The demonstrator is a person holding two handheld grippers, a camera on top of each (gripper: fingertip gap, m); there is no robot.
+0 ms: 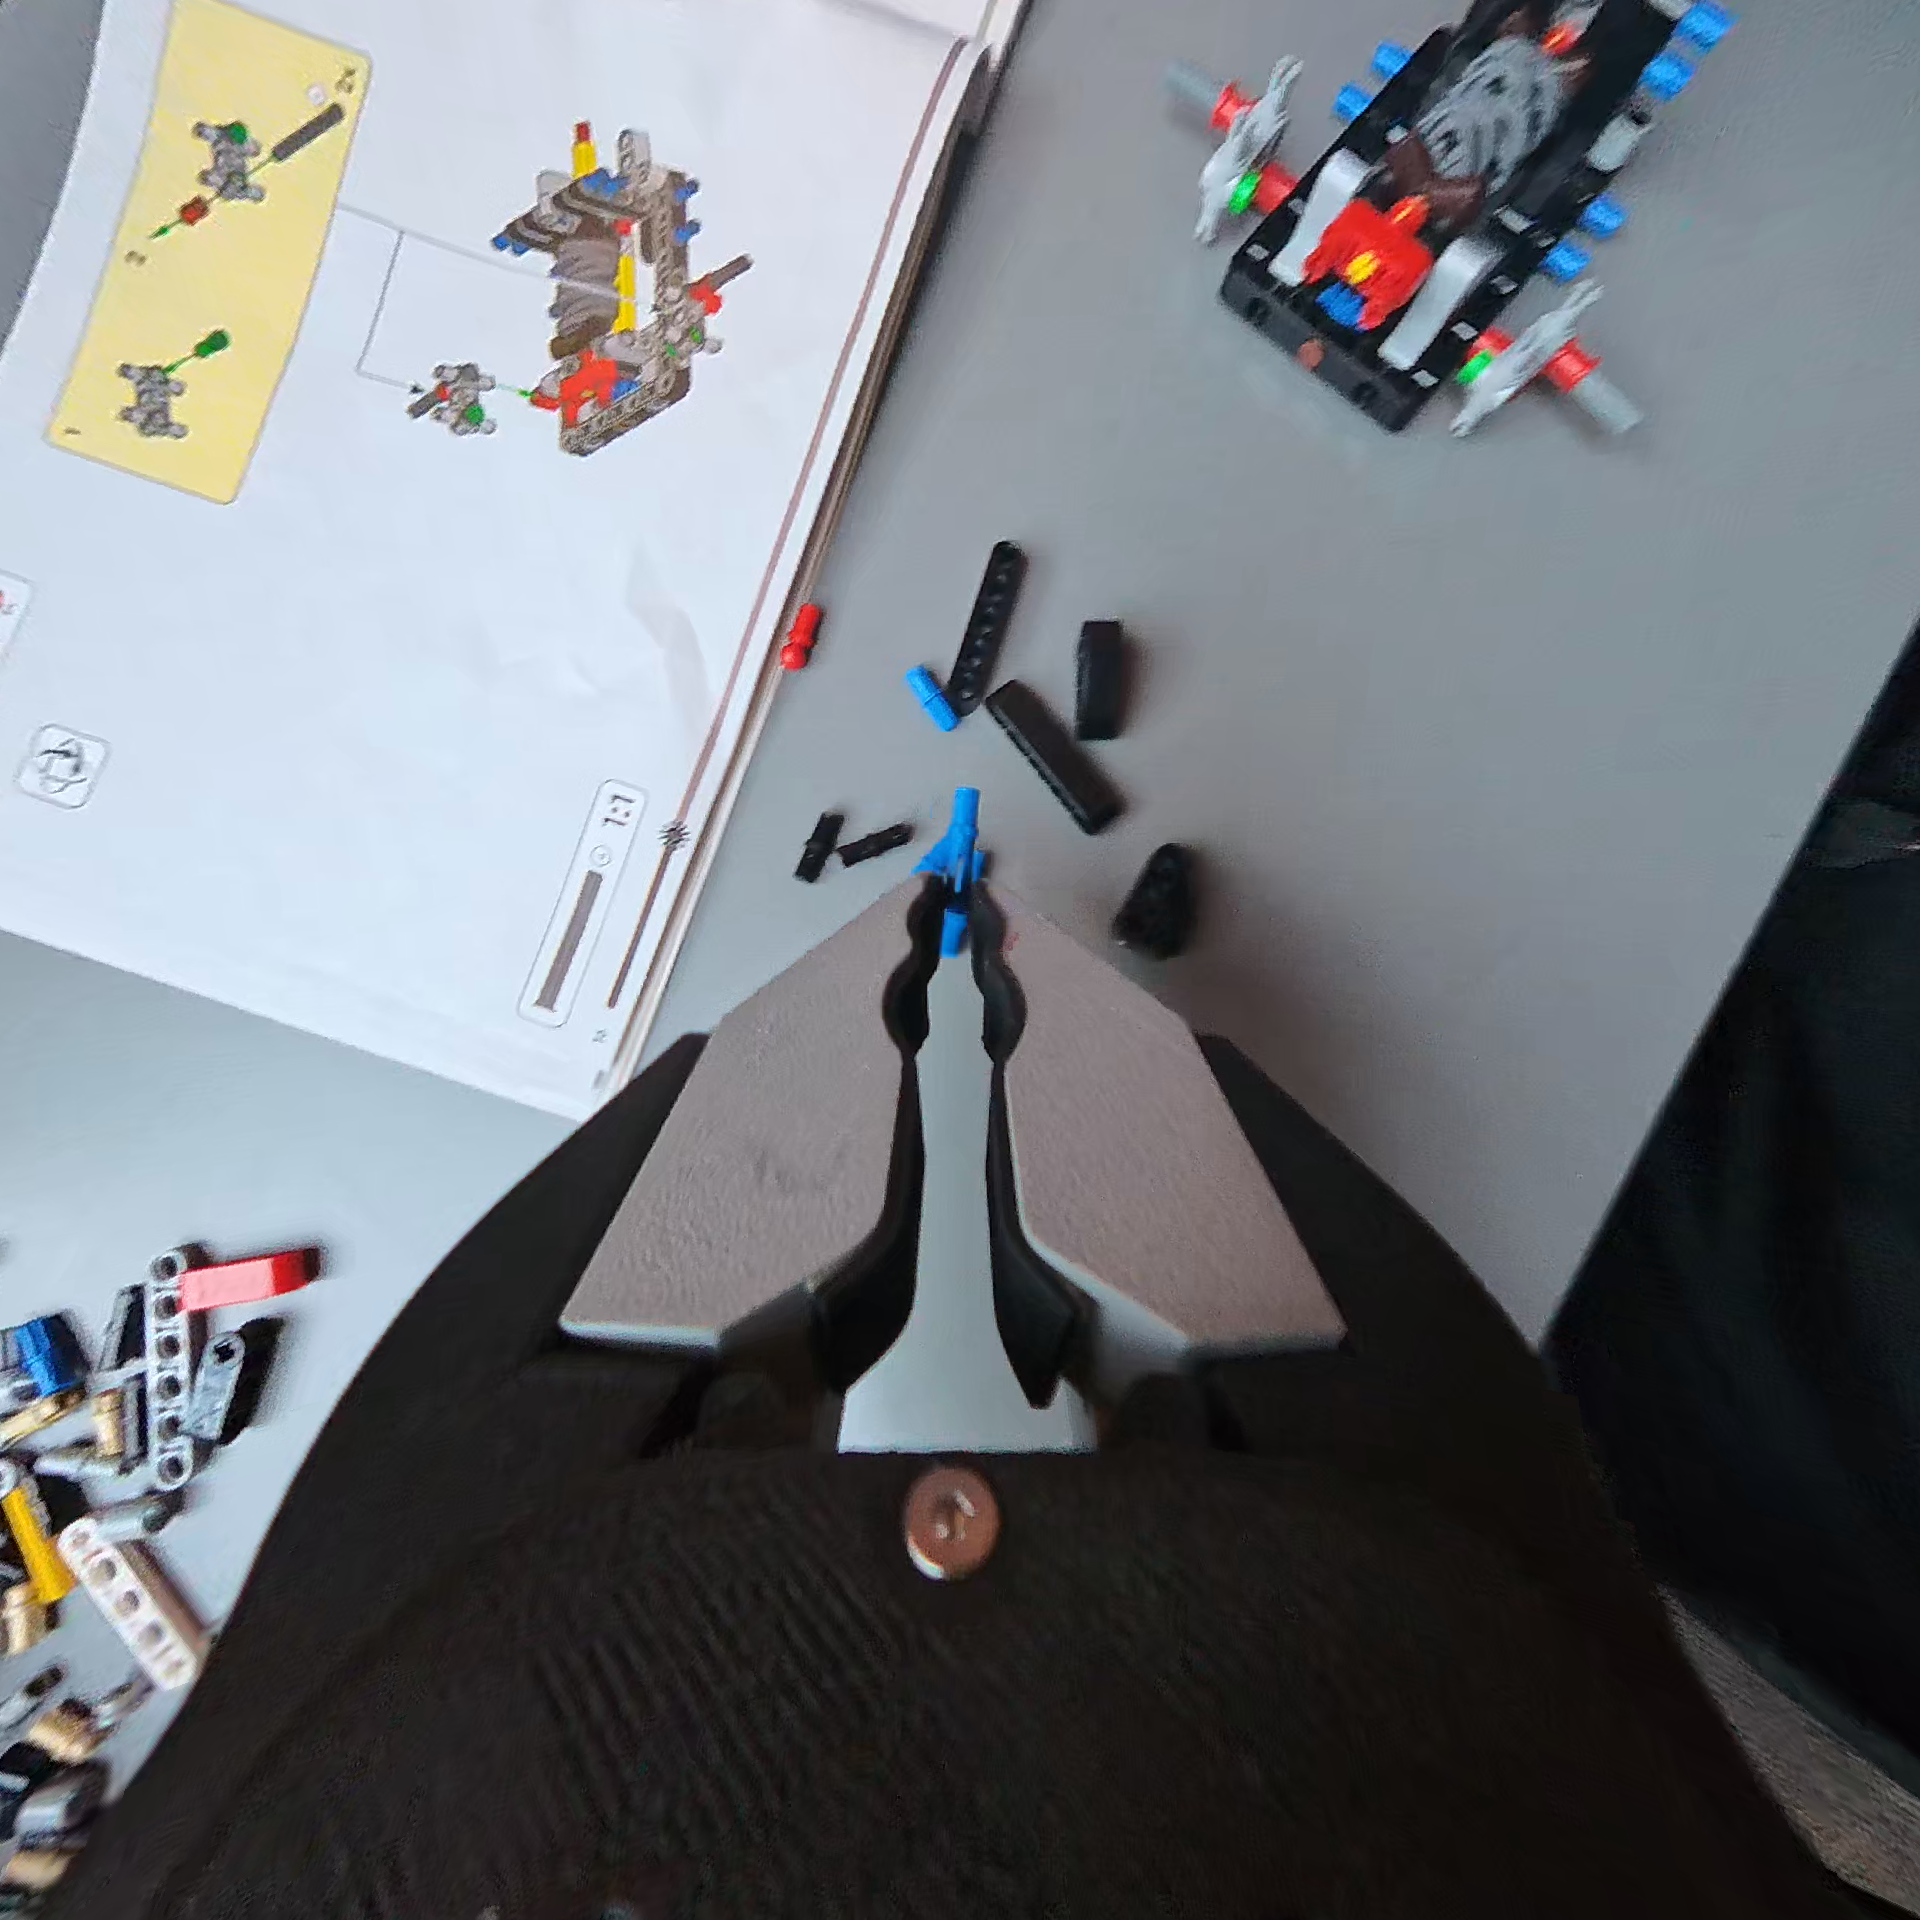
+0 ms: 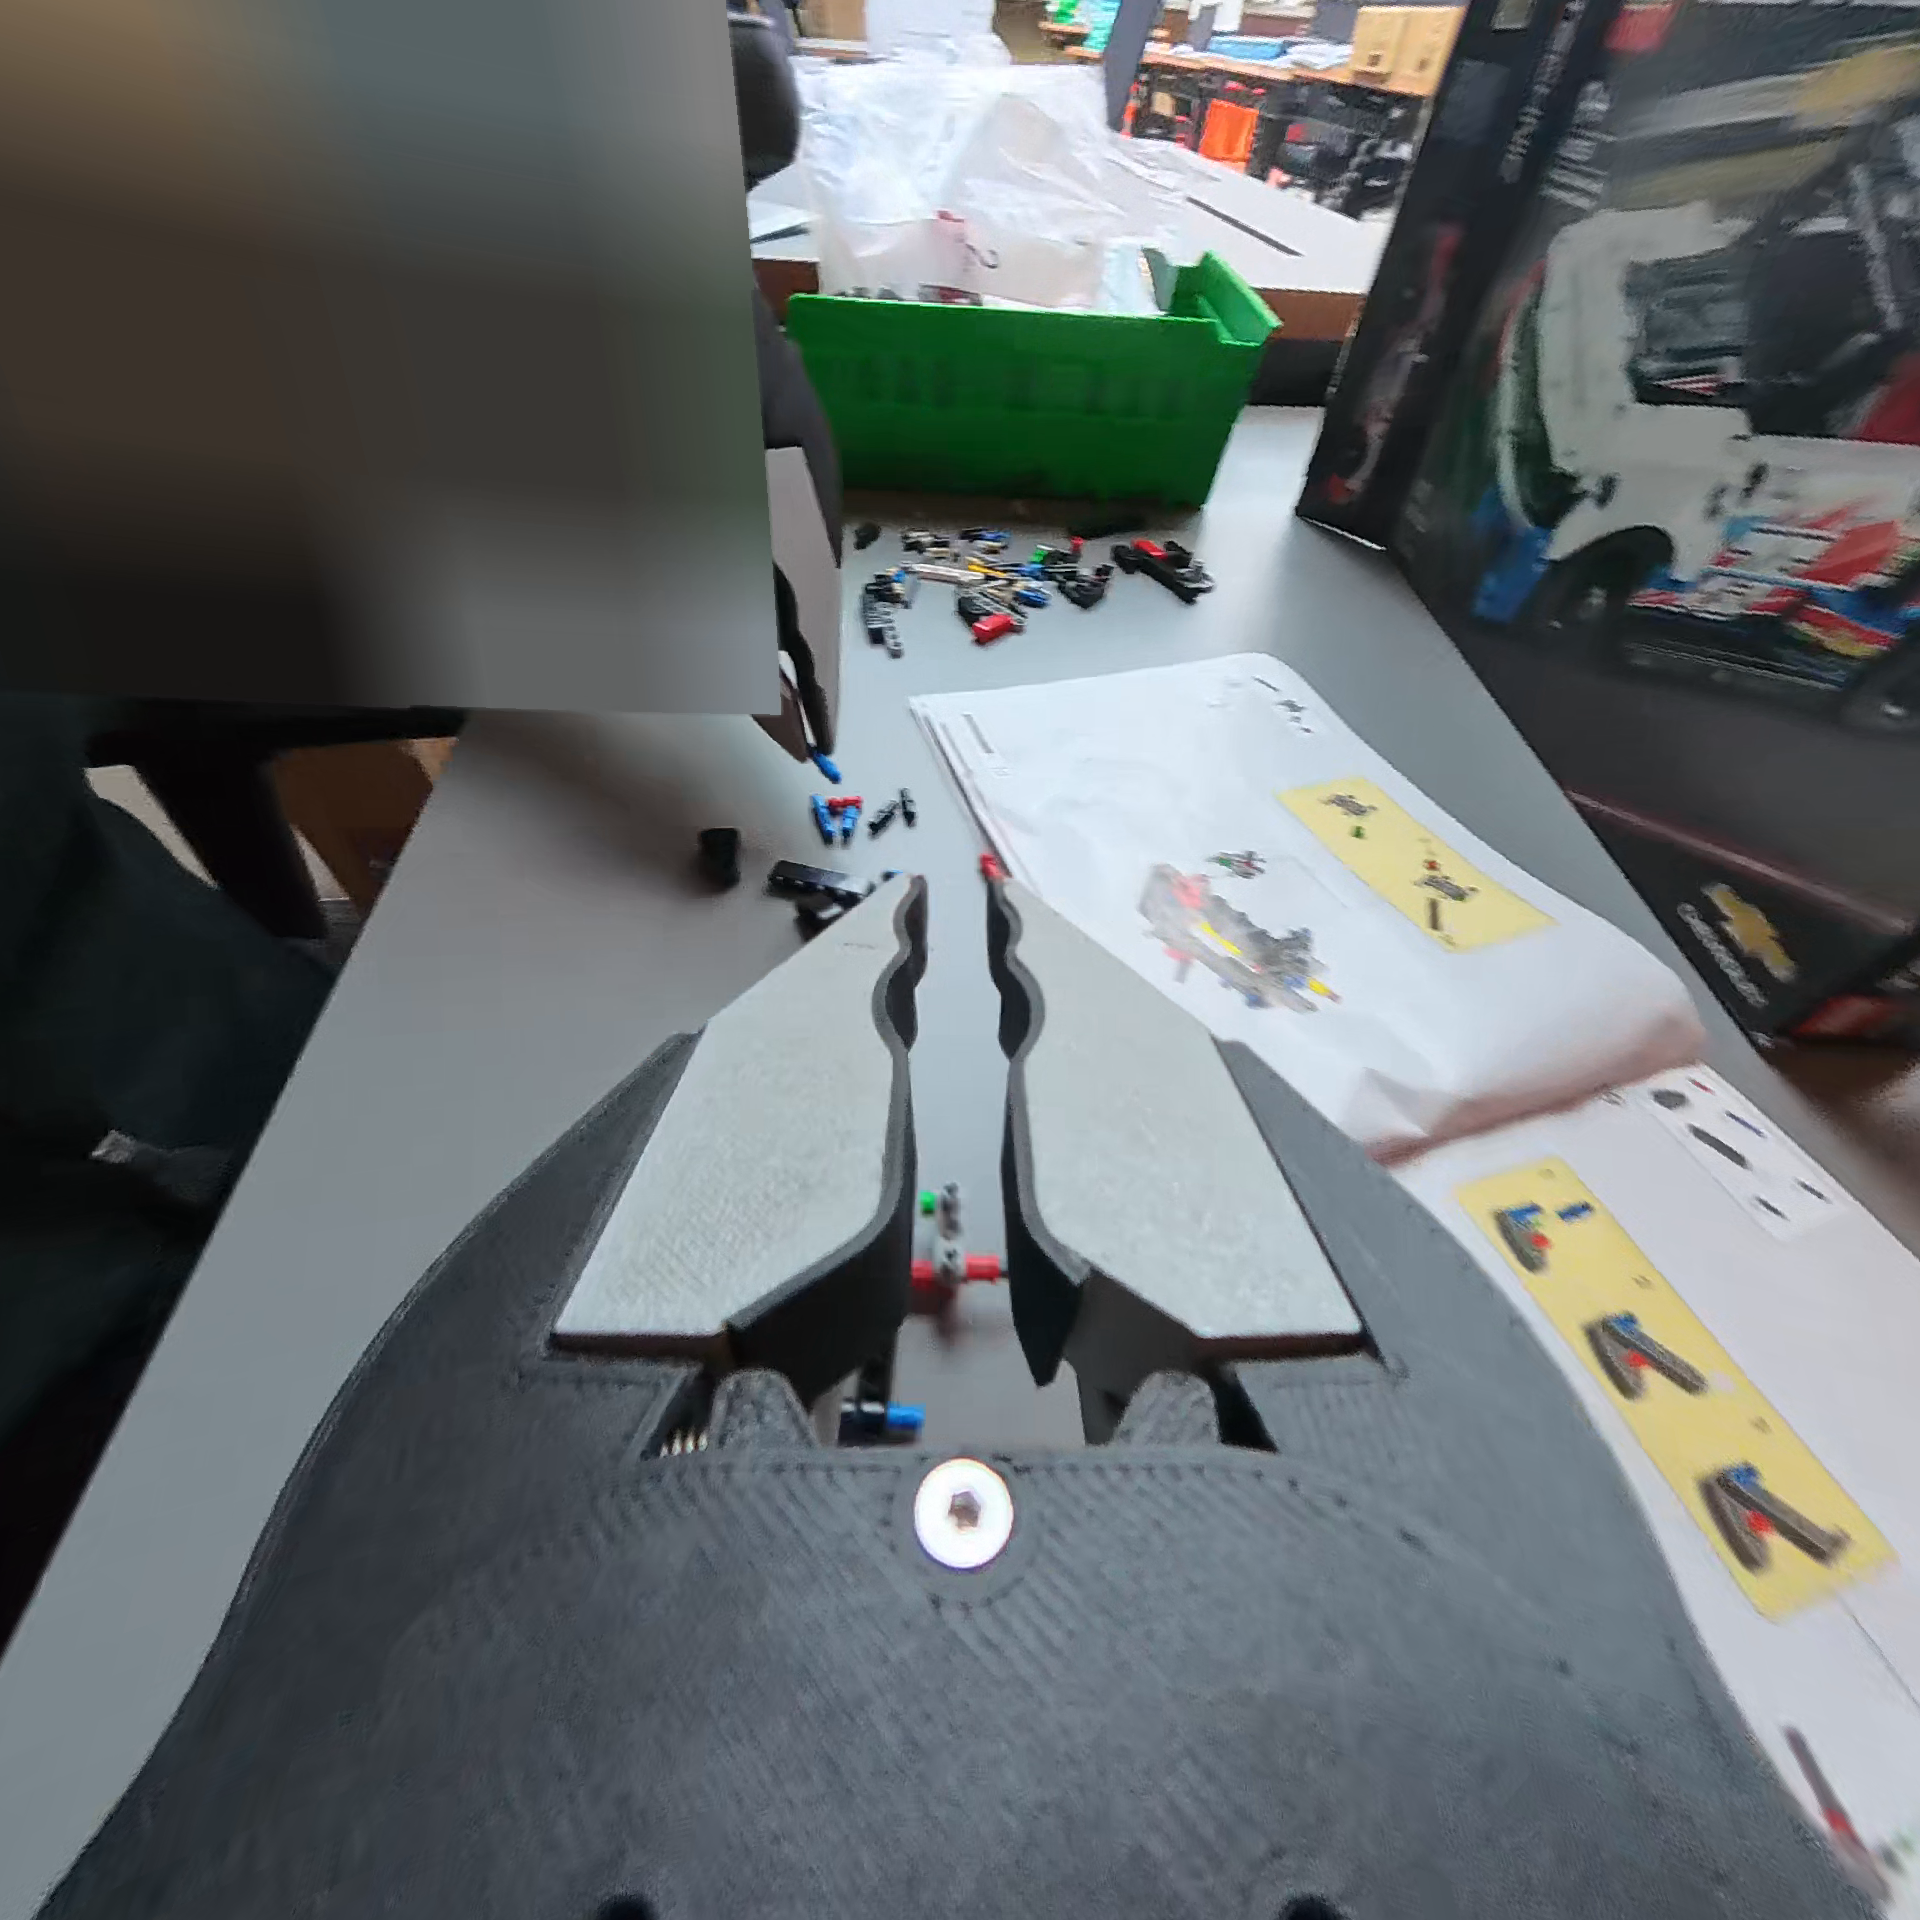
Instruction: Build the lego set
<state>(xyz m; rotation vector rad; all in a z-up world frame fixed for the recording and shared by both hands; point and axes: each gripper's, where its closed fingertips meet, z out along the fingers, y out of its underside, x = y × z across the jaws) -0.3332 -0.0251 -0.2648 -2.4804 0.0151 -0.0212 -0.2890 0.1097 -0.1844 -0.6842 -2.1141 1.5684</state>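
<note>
Left gripper (image 1: 951, 894): jaws clenched on 1 blue pin (image 1: 958, 862) at their tips. Right gripper (image 2: 951, 894): jaws released, holding nothing, hovering over the worktop (image 2: 582, 997). The partly built chassis (image 1: 1413, 218) sits well ahead and right of the left jaws, with axles and blue pins fitted. Loose black beams (image 1: 1049, 753) lie just ahead; a parts pile (image 1: 104, 1455) sits behind-left. Instruction booklet (image 1: 416, 582) open at an early step. Judgement: most of the build remains.
</note>
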